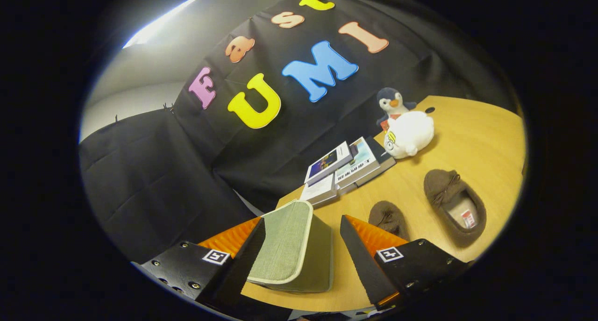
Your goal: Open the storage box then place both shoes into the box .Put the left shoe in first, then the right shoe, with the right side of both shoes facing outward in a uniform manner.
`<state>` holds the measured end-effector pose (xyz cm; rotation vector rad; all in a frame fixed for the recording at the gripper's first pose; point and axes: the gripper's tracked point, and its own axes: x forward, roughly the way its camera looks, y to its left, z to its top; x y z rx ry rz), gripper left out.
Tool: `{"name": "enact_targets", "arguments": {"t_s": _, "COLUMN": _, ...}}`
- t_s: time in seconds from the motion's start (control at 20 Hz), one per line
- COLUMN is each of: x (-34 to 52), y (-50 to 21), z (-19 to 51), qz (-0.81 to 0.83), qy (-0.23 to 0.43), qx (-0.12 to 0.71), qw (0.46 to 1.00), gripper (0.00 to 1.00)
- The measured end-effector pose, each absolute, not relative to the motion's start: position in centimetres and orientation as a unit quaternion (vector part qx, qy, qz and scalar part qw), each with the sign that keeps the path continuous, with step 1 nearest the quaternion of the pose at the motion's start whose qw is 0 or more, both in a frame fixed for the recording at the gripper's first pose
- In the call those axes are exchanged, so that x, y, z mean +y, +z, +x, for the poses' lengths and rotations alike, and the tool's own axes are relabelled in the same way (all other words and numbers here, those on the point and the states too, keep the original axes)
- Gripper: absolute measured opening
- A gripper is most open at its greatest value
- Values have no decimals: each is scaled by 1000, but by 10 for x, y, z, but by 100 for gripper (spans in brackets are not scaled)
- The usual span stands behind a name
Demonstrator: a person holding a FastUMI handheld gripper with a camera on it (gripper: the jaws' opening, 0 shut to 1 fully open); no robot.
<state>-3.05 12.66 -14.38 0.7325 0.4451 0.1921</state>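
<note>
Wooden table (467, 139): your gripper (303, 246) gaping wide around storage box (289, 246) lid, unclamped; lid risking slipping free.

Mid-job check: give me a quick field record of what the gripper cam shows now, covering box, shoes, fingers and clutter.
box: green fabric storage box with pale trim, between the fingers, lid looks closed
gripper: gripper open, fingers straddling the box; contact unclear
shoes: two brown fuzzy slippers on the wooden table, outside the box; nearer slipper just beyond the fingers, farther slipper beside it, opening up
clutter: stack of books, white plush toy, penguin plush beyond the slippers
task stage: box not yet opened
</note>
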Motion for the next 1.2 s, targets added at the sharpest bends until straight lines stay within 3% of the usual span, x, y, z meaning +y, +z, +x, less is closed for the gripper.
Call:
{"name": "enact_targets", "arguments": {"t_s": 0.65, "x": 180, "y": -202, "z": -37, "qz": 526, "qy": 126, "qx": 302, "qw": 785, "gripper": 96}}
{"name": "enact_targets", "arguments": {"t_s": 1.2, "x": 216, "y": -218, "z": -38, "qz": 586, "qy": 158, "qx": 346, "qw": 715, "gripper": 95}}
